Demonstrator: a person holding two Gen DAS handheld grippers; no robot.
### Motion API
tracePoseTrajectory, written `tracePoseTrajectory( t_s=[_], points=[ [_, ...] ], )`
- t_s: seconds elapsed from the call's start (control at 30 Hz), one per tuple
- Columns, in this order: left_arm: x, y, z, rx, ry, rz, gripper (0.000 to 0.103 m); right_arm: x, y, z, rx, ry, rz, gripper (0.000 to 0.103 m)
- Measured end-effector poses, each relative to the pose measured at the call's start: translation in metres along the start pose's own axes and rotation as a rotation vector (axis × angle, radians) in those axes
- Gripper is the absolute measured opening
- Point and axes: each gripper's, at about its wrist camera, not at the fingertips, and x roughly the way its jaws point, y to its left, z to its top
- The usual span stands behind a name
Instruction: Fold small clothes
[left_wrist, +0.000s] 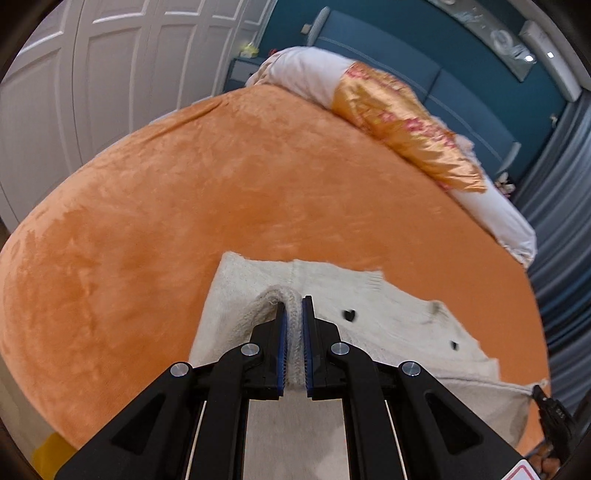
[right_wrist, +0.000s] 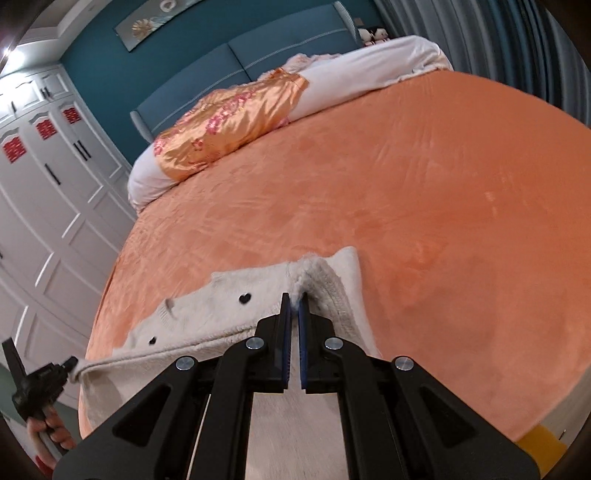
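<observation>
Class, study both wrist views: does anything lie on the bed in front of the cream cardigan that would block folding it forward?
Nothing visible does. The left gripper and right gripper each pinch the cream cardigan; the orange bedspread ahead is bare up to the pillows.

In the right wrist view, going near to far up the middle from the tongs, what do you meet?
Right tongs → cream knitted garment → orange bedspread → gold floral pillow → blue headboard → teal wall.
</observation>
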Motion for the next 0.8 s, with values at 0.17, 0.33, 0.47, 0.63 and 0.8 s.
tracePoseTrajectory(
  t_s=[0.17,0.33,0.47,0.63,0.8],
  points=[
    [0.045,0.004,0.008,-0.003,0.048,0.065,0.005,0.035,0.006,0.006,-0.004,0.031,-0.023,0.002],
    [0.077,0.005,0.012,0.006,0.090,0.107,0.005,0.068,0.008,0.012,-0.007,0.062,-0.052,0.002],
    [0.099,0.005,0.012,0.014,0.118,0.134,0.006,0.097,0.006,0.011,-0.026,0.100,-0.086,0.002],
    [0.117,0.006,0.007,0.045,0.126,0.162,0.008,0.126,0.002,0.003,-0.046,0.151,-0.125,0.002],
    [0.127,0.007,0.009,0.047,0.118,0.184,0.015,0.140,0.002,0.000,-0.071,0.166,-0.134,0.002]
  ],
)
